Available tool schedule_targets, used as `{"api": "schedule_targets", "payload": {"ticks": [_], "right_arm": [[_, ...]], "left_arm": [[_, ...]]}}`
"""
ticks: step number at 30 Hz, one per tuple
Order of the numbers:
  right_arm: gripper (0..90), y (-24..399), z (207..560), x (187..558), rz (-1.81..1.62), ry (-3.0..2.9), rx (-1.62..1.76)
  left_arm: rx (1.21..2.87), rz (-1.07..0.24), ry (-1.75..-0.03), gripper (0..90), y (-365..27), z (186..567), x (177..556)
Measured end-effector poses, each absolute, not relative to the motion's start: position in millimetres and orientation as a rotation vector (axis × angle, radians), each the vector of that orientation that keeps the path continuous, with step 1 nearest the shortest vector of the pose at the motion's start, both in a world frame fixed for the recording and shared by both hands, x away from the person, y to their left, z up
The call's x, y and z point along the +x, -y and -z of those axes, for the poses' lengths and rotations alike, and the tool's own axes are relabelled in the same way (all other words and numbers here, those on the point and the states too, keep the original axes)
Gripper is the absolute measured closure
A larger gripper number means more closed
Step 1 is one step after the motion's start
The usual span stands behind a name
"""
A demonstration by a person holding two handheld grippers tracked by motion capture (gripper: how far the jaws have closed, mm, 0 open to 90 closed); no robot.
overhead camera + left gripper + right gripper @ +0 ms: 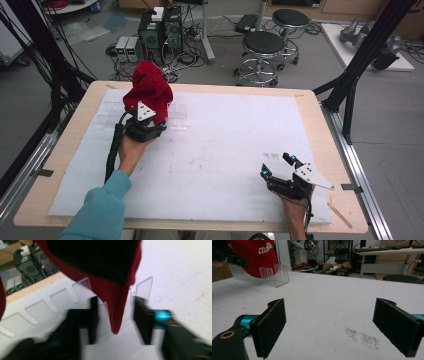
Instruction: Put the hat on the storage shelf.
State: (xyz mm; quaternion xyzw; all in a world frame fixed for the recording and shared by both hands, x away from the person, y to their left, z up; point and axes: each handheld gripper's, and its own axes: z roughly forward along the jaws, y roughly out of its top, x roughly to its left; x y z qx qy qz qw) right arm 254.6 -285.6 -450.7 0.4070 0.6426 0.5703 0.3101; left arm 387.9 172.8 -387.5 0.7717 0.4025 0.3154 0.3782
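We see one red cap (pixel 148 90), one clear plastic stand (pixel 277 277) and two grippers. The cap sits on top of the stand at the far left of the white mat (pixel 230 145); white letters show on it in the right gripper view. The stand has a row of upright clear tabs — several, but we cannot count them all because the cap hides some.

The left gripper (pixel 115 315) is right under the cap. Its jaws are spread apart, and a pointed flap of the red cap hangs down between them without touching the pads.

The right gripper (pixel 278 166) rests on the mat at the near right, well apart from the cap, its jaws wide open around bare mat — just a small patch of dark specks (pixel 362 337) lies ahead.

Behind the table stand two round stools (pixel 264 45) and two computer towers (pixel 161 31).
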Motion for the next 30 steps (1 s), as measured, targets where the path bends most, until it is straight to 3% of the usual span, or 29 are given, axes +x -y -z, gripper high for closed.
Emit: {"api": "schedule_targets", "payload": {"ticks": [1, 3, 4, 18, 30], "right_arm": [[10.4, 285.0, 450.6, 254.1, -1.508, -1.698, 1.078], [10.4, 284.7, 450.6, 254.0, -1.505, -1.701, 1.074], [10.4, 284.9, 450.7, 254.0, -1.505, -1.698, 1.069], [10.4, 284.5, 451.4, 250.9, -1.501, -1.671, 1.051], [10.4, 282.2, 451.2, 251.0, -1.479, -1.679, 1.043]], "left_arm": [[1.963, -0.808, -1.034, 30.2, -173.9, 388.0, 387.4], [1.937, -0.793, -1.030, 16.9, -178.1, 388.4, 385.0], [1.913, -0.777, -1.017, 15.2, -180.7, 389.0, 383.3], [1.792, -0.677, -0.708, 14.8, -236.3, 401.3, 325.8], [1.662, -0.671, -0.648, 15.0, -305.8, 431.2, 262.6]]}}
